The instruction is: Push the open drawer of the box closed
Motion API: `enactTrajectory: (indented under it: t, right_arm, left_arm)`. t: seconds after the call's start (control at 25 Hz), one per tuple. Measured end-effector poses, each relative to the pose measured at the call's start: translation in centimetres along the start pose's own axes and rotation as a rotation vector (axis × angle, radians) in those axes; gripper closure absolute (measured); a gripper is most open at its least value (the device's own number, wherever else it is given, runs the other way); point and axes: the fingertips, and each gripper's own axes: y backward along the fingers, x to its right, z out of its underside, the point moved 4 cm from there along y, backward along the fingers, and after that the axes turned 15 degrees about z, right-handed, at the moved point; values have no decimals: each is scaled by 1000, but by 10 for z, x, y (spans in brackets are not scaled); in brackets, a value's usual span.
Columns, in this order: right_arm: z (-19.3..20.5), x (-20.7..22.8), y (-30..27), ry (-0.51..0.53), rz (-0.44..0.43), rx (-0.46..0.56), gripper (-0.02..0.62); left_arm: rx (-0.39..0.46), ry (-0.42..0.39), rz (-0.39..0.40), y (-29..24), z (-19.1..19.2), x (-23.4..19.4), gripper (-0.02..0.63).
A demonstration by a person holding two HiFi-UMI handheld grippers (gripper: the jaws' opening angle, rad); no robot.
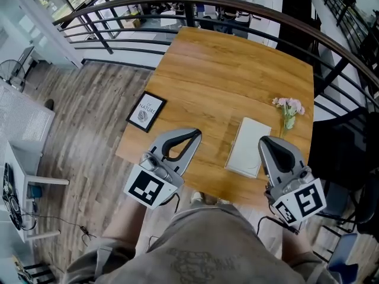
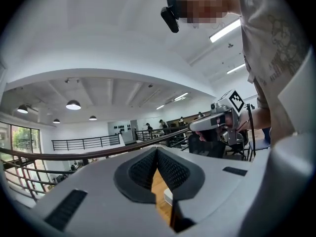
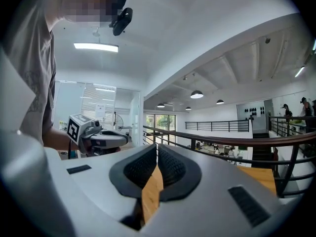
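A flat white box [image 1: 247,147] lies on the wooden table [image 1: 225,76] near its front edge; I cannot tell from above whether its drawer stands out. My left gripper [image 1: 194,135] hovers left of the box, jaws shut and empty, tips meeting [image 2: 157,150]. A white sliver of the box [image 2: 168,195] shows below the pads. My right gripper [image 1: 264,140] sits just right of the box, over its right edge, jaws also shut on nothing [image 3: 157,147]. Both point away from me, tilted upward.
A black-framed picture [image 1: 146,111] lies at the table's left edge. A small vase of pink flowers [image 1: 288,110] stands beyond the box at the right. A dark railing [image 1: 177,5] curves behind the table. Wooden floor lies to the left.
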Motion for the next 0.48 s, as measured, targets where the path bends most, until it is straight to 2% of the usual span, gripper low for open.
enactTrajectory:
  t: [0.16,0.48]
  right_arm:
    - [6,2,-3,-7,-3,-6,560]
    - [-7,-2,1,-26,-2,18,560]
  left_arm:
    - [-20,-23,-13,-5,5,2,589]
    - [-6,-31,-30,-1,-5,5,589]
